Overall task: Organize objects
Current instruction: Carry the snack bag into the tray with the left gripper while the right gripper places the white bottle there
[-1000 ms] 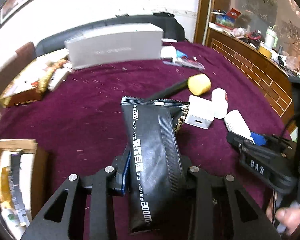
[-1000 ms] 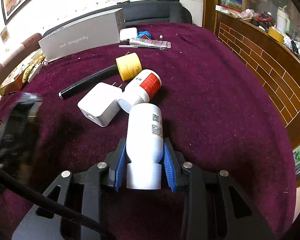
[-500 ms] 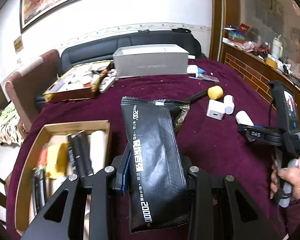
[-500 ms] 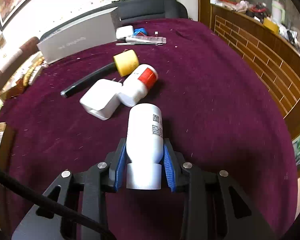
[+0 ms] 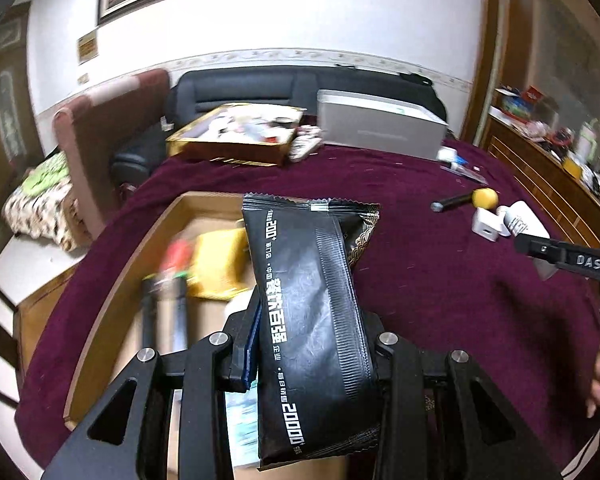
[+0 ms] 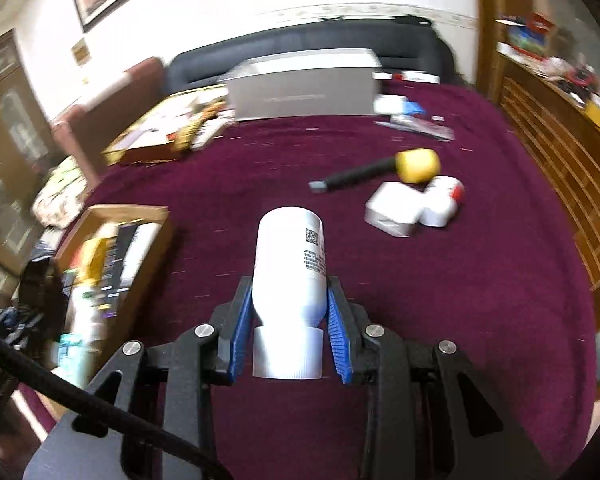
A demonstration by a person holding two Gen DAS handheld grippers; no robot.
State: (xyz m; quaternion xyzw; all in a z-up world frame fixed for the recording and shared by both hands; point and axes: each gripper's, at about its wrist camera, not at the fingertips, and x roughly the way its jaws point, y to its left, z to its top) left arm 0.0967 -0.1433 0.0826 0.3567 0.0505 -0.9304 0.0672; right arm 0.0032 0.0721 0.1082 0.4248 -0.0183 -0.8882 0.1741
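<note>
My left gripper [image 5: 312,344] is shut on a black foil packet [image 5: 312,304] and holds it above the right side of a cardboard box [image 5: 140,248] that holds several items. My right gripper [image 6: 288,324] is shut on a white bottle [image 6: 289,264] and holds it above the maroon tablecloth [image 6: 480,280], right of the same cardboard box [image 6: 100,216]. The right gripper also shows at the right edge of the left wrist view [image 5: 564,258].
On the cloth lie a yellow-headed black stick [image 6: 380,170], a white charger [image 6: 394,210] and a red-labelled white bottle [image 6: 444,200]. A long grey box [image 6: 304,88] and a gold tray of clutter [image 5: 236,136] stand at the back. A wooden sideboard [image 6: 560,168] runs along the right.
Both grippers have risen and swung left with their loads. The left one now hangs over the cardboard box. The right one has lifted the white bottle away from the charger and small bottle.
</note>
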